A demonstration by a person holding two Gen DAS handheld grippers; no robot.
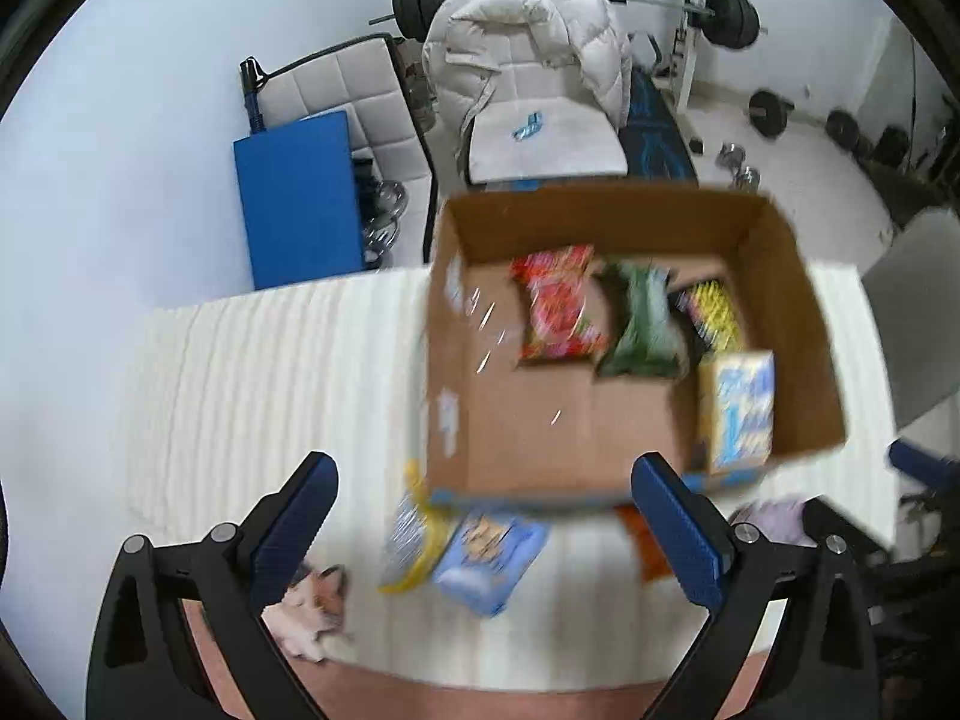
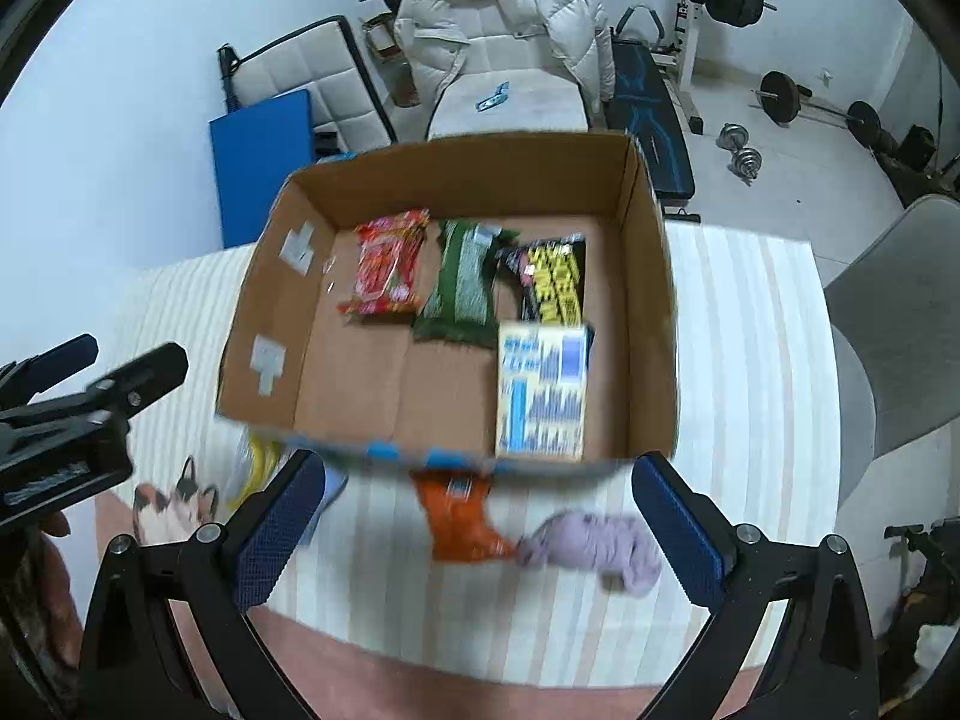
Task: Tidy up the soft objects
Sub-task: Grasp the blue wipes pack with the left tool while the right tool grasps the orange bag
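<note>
Left gripper hangs above the near table edge, pointing steeply down, jaws wide apart, nothing between the pads. Beneath it on the striped tablecloth: a cat-print soft item at the near left corner, then a yellow-edged packet and a blue packet, both just beside the front wall of the cardboard box. Box open-topped, sitting on the table. Inside it, along the far side, left to right: red packet, green packet, black-and-yellow packet; a pale blue-and-white packet lies in front of the last, against the near wall. Outside the box front, an orange packet, with a lilac cloth touching its right end. Right gripper above these two, jaws spread fully, empty. Views motion-blurred; packet labels unreadable.
</note>
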